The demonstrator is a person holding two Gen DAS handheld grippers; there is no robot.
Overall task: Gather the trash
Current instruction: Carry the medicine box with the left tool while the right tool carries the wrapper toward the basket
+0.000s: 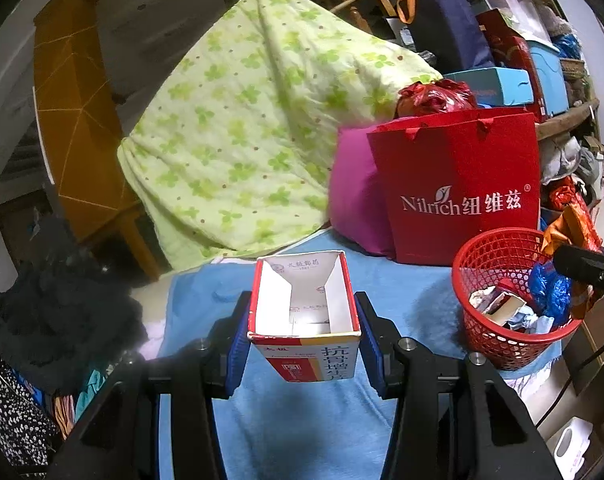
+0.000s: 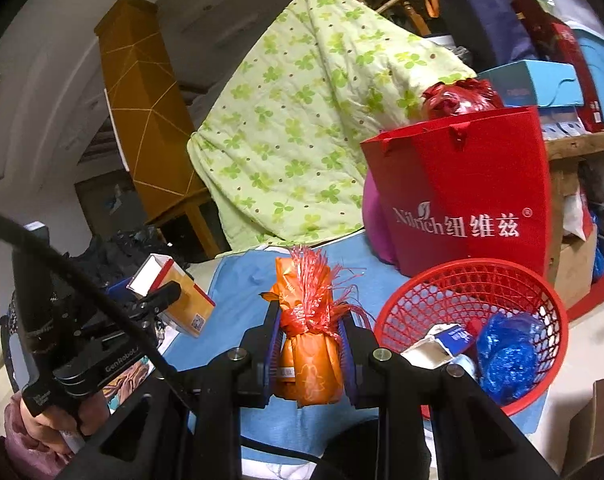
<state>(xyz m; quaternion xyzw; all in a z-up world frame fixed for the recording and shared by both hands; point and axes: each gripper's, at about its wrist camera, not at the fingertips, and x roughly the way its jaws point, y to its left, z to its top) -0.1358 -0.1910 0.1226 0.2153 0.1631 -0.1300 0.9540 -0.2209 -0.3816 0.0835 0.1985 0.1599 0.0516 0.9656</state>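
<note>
My left gripper (image 1: 304, 336) is shut on an empty open-topped medicine carton (image 1: 304, 304), white inside with a red rim, held above the blue towel (image 1: 302, 412). The carton also shows in the right wrist view (image 2: 170, 294), at the left. My right gripper (image 2: 310, 352) is shut on an orange packet tied with red plastic string (image 2: 310, 360), held just left of the red mesh basket (image 2: 542, 312). The basket (image 1: 482, 338) holds crumpled paper, a small box and blue wrappers (image 2: 506, 356). In the left wrist view the right gripper's black body (image 1: 586, 268) pokes in over the basket.
A red Nilrich paper bag (image 1: 462, 192) and a magenta cushion (image 1: 354, 200) stand behind the basket. A green floral quilt (image 1: 254, 128) is draped at the back. Dark clothes (image 1: 62, 300) pile at the left. Stacked boxes and bags (image 1: 510, 60) fill the back right.
</note>
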